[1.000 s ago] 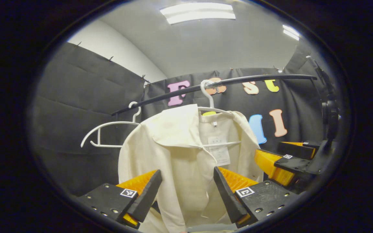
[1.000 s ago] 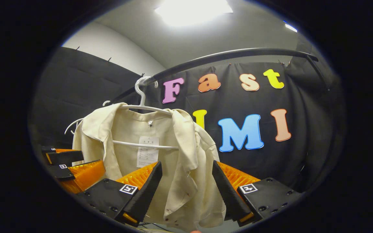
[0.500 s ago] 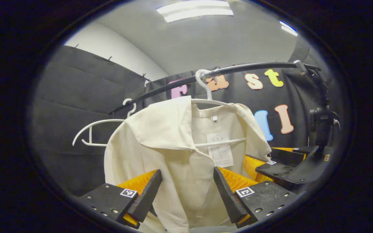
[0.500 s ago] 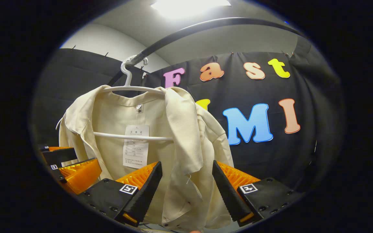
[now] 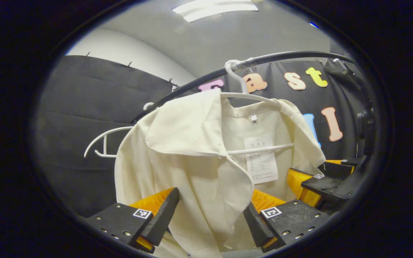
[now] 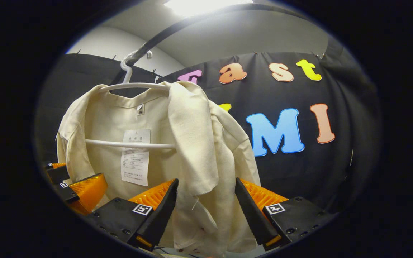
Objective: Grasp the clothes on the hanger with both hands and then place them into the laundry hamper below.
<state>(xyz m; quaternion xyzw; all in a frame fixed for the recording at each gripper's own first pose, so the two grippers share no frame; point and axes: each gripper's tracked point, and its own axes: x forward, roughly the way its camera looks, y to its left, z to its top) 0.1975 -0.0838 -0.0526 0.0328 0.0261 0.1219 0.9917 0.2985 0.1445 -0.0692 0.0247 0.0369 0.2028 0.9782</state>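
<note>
A cream shirt (image 5: 192, 154) hangs open-fronted on a white hanger (image 5: 249, 96) hooked over a black rail (image 5: 292, 56). My left gripper (image 5: 210, 222) is open, its fingers straddling the shirt's left front panel, which hangs down between them. In the right gripper view the same shirt (image 6: 195, 143) hangs on the hanger (image 6: 134, 86), and my right gripper (image 6: 206, 218) is open with the shirt's right front panel hanging between its fingers. The right gripper (image 5: 317, 182) also appears at the lower right of the left gripper view; the left gripper (image 6: 81, 190) sits at the lower left of the right gripper view.
A second, bare white hanger (image 5: 102, 143) hangs on the rail to the left of the shirt. The rail (image 6: 177, 28) arcs overhead in the right gripper view. Black cloth walls close the booth behind and to the sides.
Both grippers have moved closer to the shirt and higher toward the rail; the shirt looks larger and its front panels now hang deeper between the open fingers.
</note>
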